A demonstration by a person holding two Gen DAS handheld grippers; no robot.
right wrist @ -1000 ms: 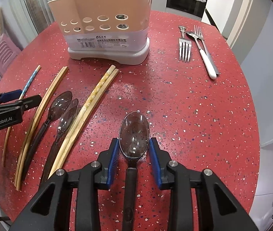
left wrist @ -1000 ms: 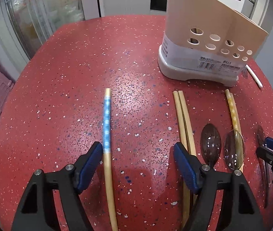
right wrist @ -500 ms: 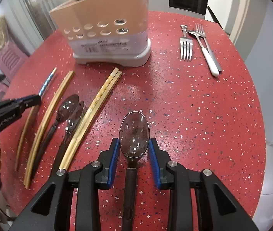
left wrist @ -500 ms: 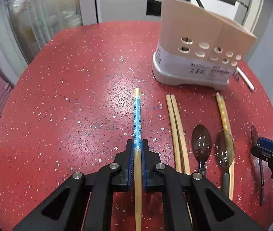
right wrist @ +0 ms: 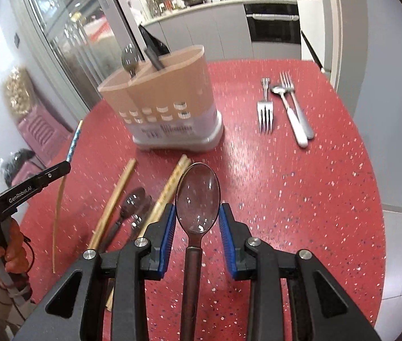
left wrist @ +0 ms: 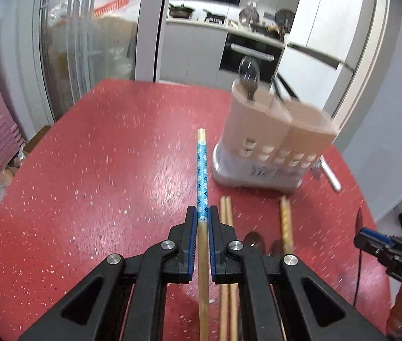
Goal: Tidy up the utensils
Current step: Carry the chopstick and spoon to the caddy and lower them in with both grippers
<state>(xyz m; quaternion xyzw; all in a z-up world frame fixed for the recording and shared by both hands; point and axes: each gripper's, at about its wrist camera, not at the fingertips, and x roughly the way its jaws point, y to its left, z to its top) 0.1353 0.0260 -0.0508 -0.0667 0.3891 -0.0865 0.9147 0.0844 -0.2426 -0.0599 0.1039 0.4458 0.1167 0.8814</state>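
Note:
My left gripper [left wrist: 201,213] is shut on a wooden chopstick with a blue flowered band [left wrist: 201,164], held above the red table and pointing toward the beige utensil holder [left wrist: 272,147]. In the right wrist view the same chopstick [right wrist: 73,142] sticks up from the left gripper [right wrist: 64,167]. My right gripper [right wrist: 197,213] is shut on a dark translucent spoon [right wrist: 198,196], its pads against the sides of the bowl, raised off the table. The utensil holder [right wrist: 167,96] stands behind it with a spoon and a dark utensil inside.
On the red table [right wrist: 300,199] lie a plain chopstick pair [right wrist: 118,187], a yellow patterned pair [right wrist: 172,182] and two dark spoons [right wrist: 133,201]. Forks [right wrist: 266,110] and a metal spoon [right wrist: 294,113] lie at the far right. A hand [right wrist: 10,250] grips the left tool.
The left gripper closed on the blue-banded chopstick and lifted it off the table. The right gripper rose with the spoon. Both views tilted up toward the holder.

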